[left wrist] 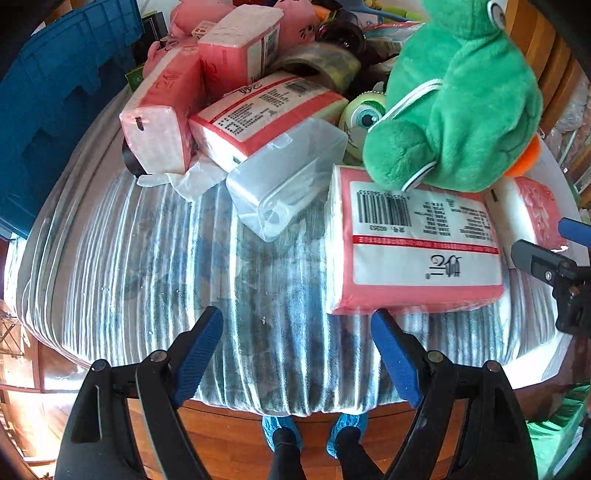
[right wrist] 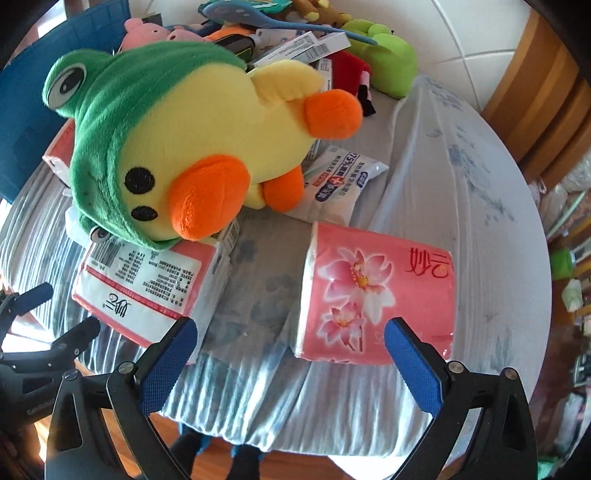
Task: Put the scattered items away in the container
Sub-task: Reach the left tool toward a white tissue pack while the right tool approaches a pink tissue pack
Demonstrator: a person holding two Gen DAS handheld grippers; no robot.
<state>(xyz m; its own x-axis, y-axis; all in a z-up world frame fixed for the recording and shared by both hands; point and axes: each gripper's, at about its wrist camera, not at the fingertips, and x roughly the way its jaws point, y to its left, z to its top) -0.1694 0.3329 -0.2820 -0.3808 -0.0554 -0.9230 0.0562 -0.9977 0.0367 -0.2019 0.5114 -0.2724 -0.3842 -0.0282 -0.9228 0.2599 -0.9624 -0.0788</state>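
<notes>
Right now both grippers hang above the near edge of a round table (left wrist: 155,258) draped in a striped blue-grey cloth, and neither grasps anything. The left gripper (left wrist: 297,325) has its blue-padded fingers spread wide over bare cloth, with the right-hand pad close to the near edge of a pink tissue pack (left wrist: 417,240) lying label-up; whether it touches that pack I cannot tell. A plush duck in a green frog hood (right wrist: 177,147) lies across the far end of the same pack. Just left of the pack a clear plastic box (left wrist: 284,181) rests tilted against more pink tissue packs (left wrist: 207,92) stacked toward the back, and the blue container (left wrist: 55,103) stands at the far left of the table.

From the right wrist view, the right gripper (right wrist: 291,341) is likewise released, its fingers wide apart and the flowered tissue pack (right wrist: 376,291) sitting just beyond them, nearer the right finger, nothing clamped. A white wipes packet (right wrist: 340,181) lies behind it, partly under the duck. Farther back are a light green plush (right wrist: 384,59), a pink plush (right wrist: 144,31) and small boxes. The other gripper's black frame shows at the left edge of this view. Below the table edge, feet in blue shoe covers (left wrist: 314,432) stand on a wooden floor
</notes>
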